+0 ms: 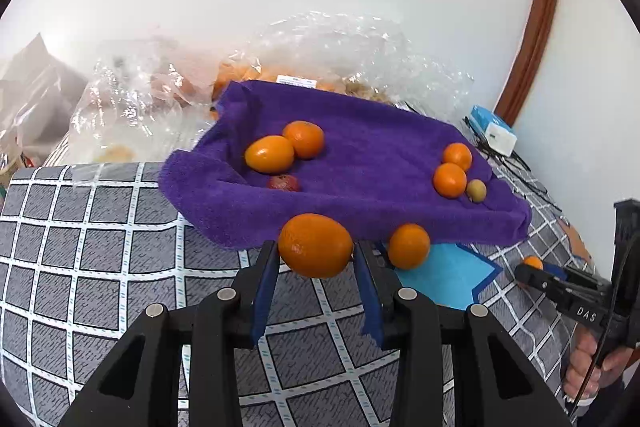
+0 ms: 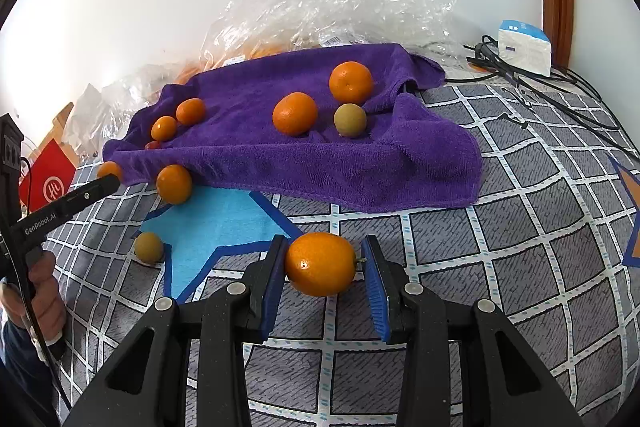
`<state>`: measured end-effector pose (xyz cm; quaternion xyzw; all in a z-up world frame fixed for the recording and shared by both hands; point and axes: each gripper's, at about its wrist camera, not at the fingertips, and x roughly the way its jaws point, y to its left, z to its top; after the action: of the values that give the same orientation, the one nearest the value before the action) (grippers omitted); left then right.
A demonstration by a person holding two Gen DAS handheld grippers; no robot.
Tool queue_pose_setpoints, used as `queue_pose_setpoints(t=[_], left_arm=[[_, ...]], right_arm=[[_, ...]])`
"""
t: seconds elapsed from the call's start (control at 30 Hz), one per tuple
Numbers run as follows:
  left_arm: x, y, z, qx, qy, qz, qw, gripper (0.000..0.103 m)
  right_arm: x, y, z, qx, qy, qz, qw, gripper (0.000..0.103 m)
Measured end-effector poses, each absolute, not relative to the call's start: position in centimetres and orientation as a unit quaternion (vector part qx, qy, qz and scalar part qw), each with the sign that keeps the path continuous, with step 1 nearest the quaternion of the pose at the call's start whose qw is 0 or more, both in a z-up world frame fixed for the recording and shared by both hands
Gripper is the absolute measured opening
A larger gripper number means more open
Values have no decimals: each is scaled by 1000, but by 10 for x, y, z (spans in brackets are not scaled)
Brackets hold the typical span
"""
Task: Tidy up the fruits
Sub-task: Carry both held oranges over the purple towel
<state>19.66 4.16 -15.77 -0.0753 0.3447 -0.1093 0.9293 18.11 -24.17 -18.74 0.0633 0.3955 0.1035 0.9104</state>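
My left gripper (image 1: pixel 315 247) is shut on a large orange (image 1: pixel 316 243), held just in front of the purple towel (image 1: pixel 372 163). On the towel lie two oranges (image 1: pixel 285 149) and a small red fruit (image 1: pixel 283 183) at the left. At its right are two more oranges (image 1: pixel 452 171) and a small tan fruit (image 1: pixel 476 190). One orange (image 1: pixel 408 246) rests on the bedspread against the towel's front edge. My right gripper (image 2: pixel 325 249) is shut on another orange (image 2: pixel 320 263) over the bedspread. A small tan fruit (image 2: pixel 149 247) lies loose on the blue star.
Crinkled clear plastic bags (image 1: pixel 320 51) with more fruit lie behind the towel against the white wall. A white and blue box (image 2: pixel 524 47) and black cables (image 2: pixel 560 87) sit at the back right. A red packet (image 2: pixel 50 183) lies at the far left. A hand (image 2: pixel 44 291) holds the left gripper.
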Motion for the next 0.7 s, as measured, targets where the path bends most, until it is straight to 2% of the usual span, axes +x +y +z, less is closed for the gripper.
queue_pose_setpoints(t=[0.7], left_arm=[[190, 59, -148, -105, 311, -81, 941, 36]], right_arm=[[180, -252, -186, 94, 385, 98, 913, 38]])
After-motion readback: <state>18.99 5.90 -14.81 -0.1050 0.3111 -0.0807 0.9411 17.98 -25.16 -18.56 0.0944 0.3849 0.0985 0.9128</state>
